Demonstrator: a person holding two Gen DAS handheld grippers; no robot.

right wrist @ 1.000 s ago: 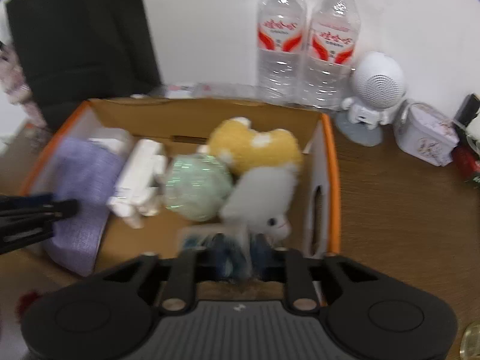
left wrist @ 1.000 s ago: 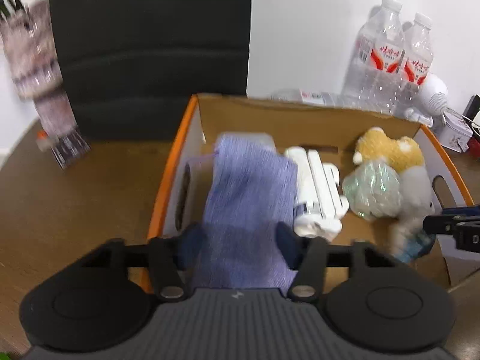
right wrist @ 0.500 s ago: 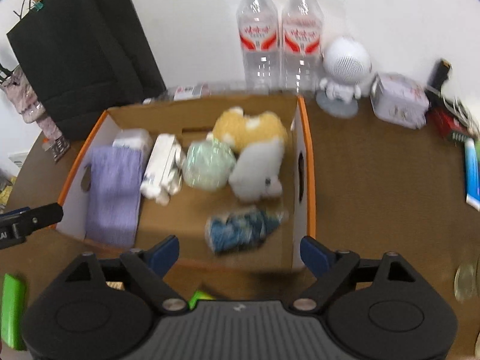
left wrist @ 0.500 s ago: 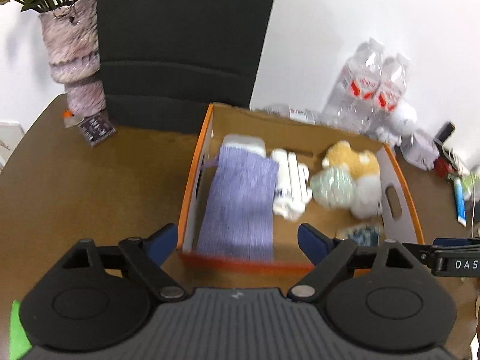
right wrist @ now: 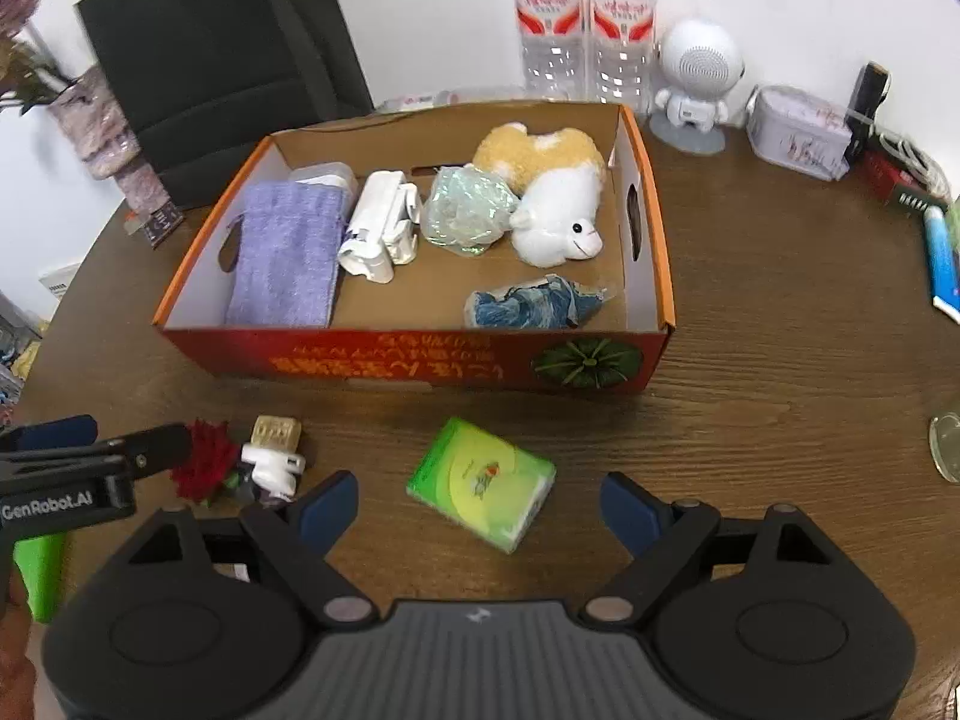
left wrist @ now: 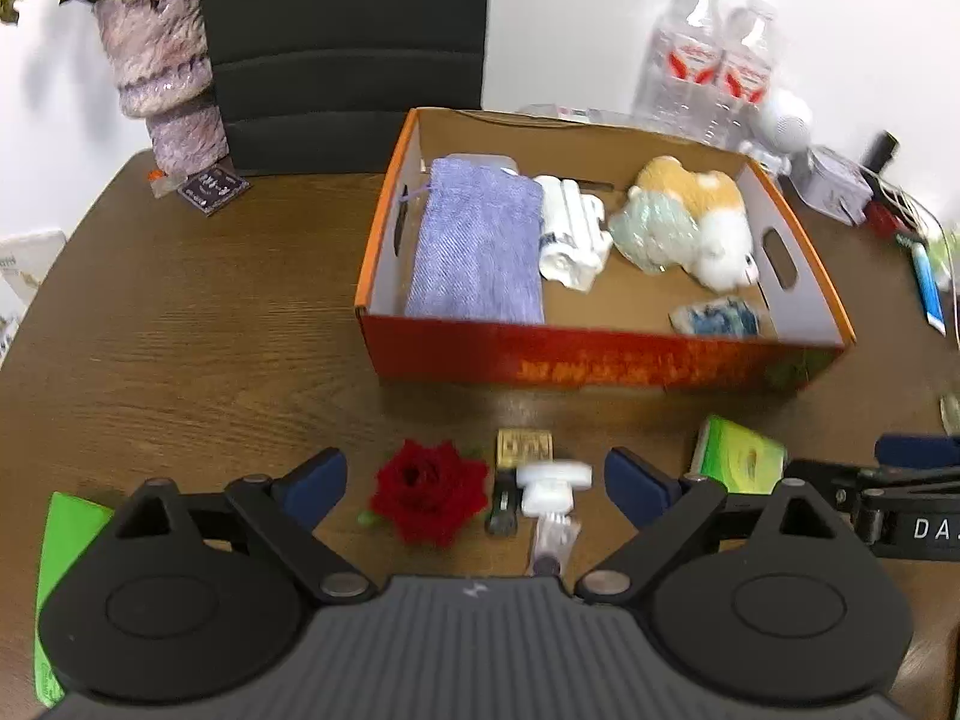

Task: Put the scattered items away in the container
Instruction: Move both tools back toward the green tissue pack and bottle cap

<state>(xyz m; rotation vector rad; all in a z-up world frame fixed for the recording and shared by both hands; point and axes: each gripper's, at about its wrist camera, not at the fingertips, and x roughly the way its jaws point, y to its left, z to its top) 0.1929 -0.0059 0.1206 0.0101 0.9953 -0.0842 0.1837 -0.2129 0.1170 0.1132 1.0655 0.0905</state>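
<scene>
The orange cardboard box (left wrist: 600,354) (right wrist: 414,360) holds a purple pouch (left wrist: 480,246), a white gadget (left wrist: 570,228), a shiny green ball (right wrist: 465,210), a plush toy (right wrist: 552,204) and a blue packet (right wrist: 528,306). In front of it on the table lie a red rose (left wrist: 429,489), a white plug (left wrist: 552,483), a small gold item (left wrist: 524,446) and a green tissue pack (right wrist: 480,483). My left gripper (left wrist: 474,480) is open, low over the rose and plug. My right gripper (right wrist: 480,504) is open around the tissue pack.
Two water bottles (right wrist: 585,18), a white robot speaker (right wrist: 696,78) and a tin (right wrist: 798,132) stand behind the box. A vase (left wrist: 162,72) and black chair (left wrist: 342,42) are at the back left. A green object (left wrist: 66,576) lies at the near left.
Both grippers let go of the pouch and the blue packet in the box, opened, and pulled back toward the table's near side, bringing the loose items into view.
</scene>
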